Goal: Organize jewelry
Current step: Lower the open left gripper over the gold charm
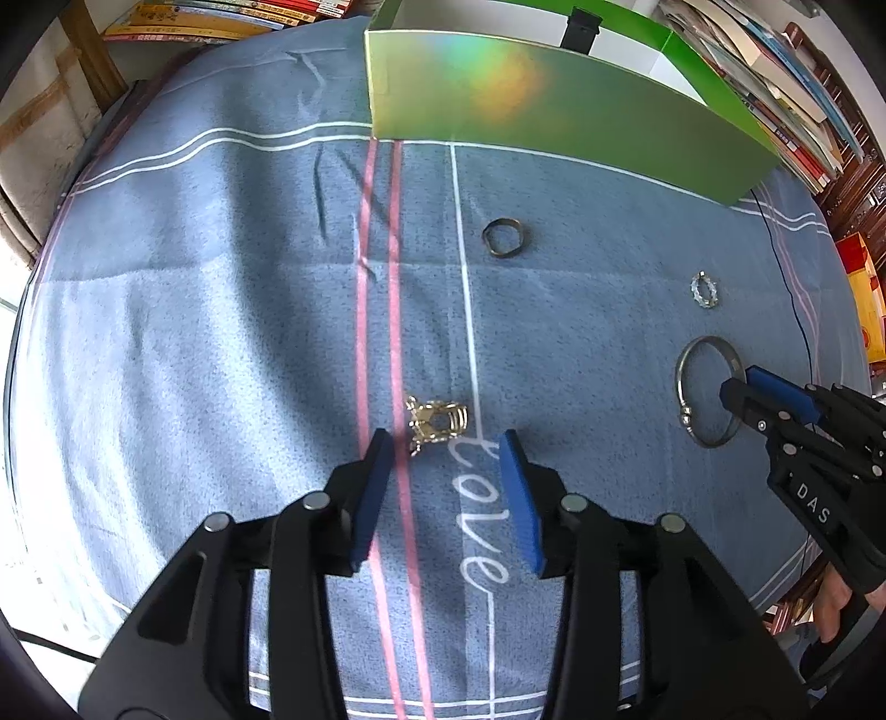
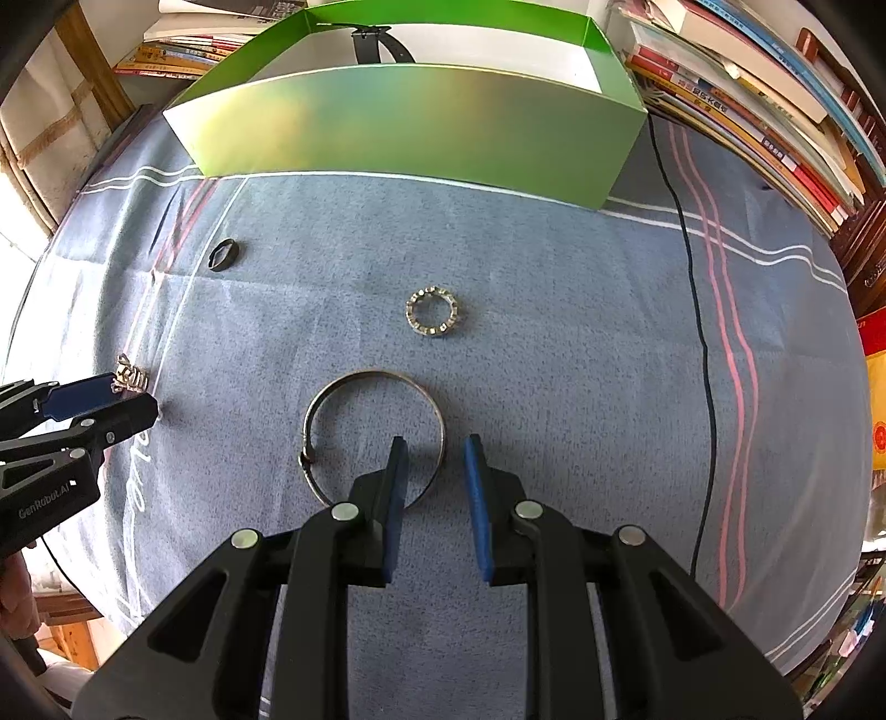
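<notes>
While both grippers point steeply down at the blue-grey striped tablecloth [image 2: 554,277], neither has a grip yet. Left gripper [image 1: 446,440]: blue pads parted, nothing pressed between them; the small gold ornate ring [image 1: 437,422] lies on the cloth just beyond the tips, roughly centred in the gap. Right gripper [image 2: 432,446]: jaws a narrow way apart, straddling the near right arc of the large thin silver bangle [image 2: 374,437], one pad inside the hoop, one outside. Whether the pads touch the metal I cannot tell; they do not look pressed on it.

Step in hand, as I judge it: pick up a piece with each gripper for the open green cardboard box [image 2: 410,127] at the far side of the cloth.

Doing it well:
- Left: advance slightly so the ring sits between the pads, not ahead of them; lower to the cloth before closing. The piece is small and spiky and may skid or flip.
- Right: close squarely across the wire. A thin band on soft cloth can slip under a pad, so press down first.
- Lift straight, clear the box's near wall, release low inside.

Count:
- Rings: three — gold ornate, dark wavy band [image 2: 224,255], silver stone-set ring [image 2: 434,312].
- Bangle: one.
- Box: one, with a black strap-like item [image 2: 379,44] already inside.
- Black cable [image 2: 695,310]: one, along the right side of the cloth.
- Stacked books [image 2: 775,111] behind and to the right; too many to count.
</notes>
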`<action>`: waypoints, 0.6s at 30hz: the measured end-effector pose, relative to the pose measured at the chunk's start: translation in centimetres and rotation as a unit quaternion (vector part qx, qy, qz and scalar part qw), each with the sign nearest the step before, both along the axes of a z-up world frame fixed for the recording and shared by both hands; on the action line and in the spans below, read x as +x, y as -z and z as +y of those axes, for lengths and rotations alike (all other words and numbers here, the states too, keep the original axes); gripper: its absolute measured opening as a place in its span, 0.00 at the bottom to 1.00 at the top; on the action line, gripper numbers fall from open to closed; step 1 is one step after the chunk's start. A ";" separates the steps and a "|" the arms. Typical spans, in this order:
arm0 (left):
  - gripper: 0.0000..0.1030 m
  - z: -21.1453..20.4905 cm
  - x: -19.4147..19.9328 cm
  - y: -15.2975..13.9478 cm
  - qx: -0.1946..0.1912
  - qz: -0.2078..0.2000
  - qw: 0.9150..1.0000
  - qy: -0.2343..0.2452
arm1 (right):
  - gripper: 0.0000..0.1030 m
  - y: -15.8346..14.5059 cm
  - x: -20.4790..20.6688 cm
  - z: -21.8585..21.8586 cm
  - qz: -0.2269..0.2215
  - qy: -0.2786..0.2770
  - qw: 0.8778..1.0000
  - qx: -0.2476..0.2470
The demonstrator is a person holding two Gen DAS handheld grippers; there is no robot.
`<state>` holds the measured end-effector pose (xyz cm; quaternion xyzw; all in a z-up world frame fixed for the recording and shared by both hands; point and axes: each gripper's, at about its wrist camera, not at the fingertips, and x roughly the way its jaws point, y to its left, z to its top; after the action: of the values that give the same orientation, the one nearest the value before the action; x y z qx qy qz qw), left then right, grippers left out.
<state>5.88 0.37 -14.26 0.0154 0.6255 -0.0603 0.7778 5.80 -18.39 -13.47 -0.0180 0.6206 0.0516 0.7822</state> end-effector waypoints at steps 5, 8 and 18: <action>0.50 0.0 0.2 0.1 0.002 0.001 1.000 -0.005 | 0.21 0.2 0.1 -0.1 0.000 -0.001 1.000 0.000; 0.50 0.0 0.3 0.1 0.002 0.000 1.000 -0.005 | 0.21 0.2 0.1 -0.1 0.000 -0.001 1.000 -0.001; 0.38 1.6 0.9 0.0 -0.020 0.000 1.000 -0.022 | 0.20 -0.1 0.4 -0.9 -0.004 0.015 1.000 0.010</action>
<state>6.74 2.01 -14.26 -0.0143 0.6239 -0.0554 0.7794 6.24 -19.32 -13.39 -0.0010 0.6173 0.0460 0.7854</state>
